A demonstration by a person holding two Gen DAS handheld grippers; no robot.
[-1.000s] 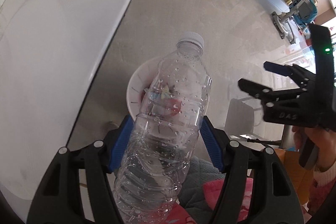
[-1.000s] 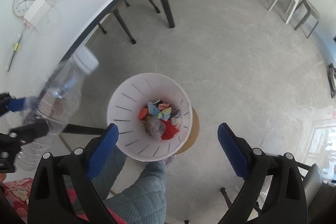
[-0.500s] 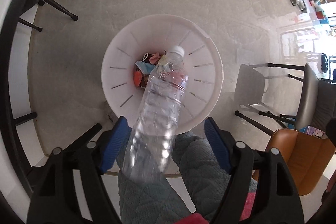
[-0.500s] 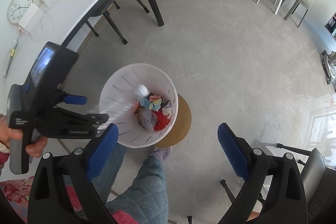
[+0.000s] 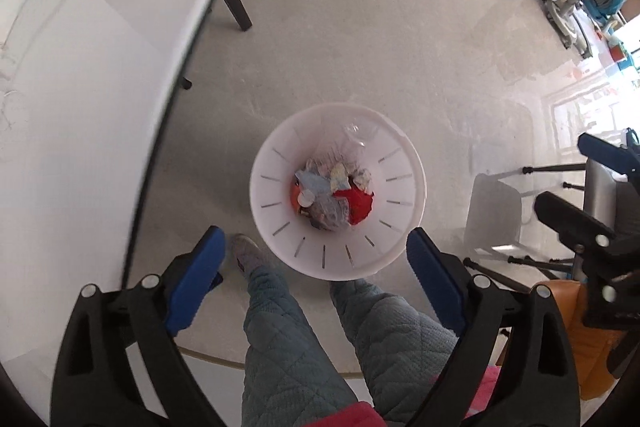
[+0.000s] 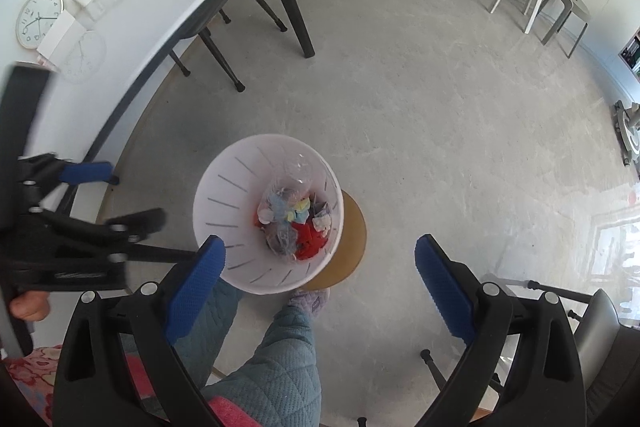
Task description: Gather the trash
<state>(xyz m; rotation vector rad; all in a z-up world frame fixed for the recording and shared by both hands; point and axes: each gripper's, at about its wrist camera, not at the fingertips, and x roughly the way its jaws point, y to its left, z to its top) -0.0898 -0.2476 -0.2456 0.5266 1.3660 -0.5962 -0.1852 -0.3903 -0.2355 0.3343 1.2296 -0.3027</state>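
above the white waste bin (image 5: 404, 163), both hand-held grippers, left (image 5: 316, 283) and right (image 6: 320, 285), hang open and empty; clear plastic bottle (image 5: 352, 143) rests inside, discarded.

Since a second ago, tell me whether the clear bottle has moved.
Yes. The clear bottle has left the left gripper, whose fingers now stand open, and dropped into the white bin, leaning cap-down against its far wall on the trash.

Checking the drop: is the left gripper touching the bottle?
Apart. Left wrist view: left gripper open, empty; bottle lies in bin.
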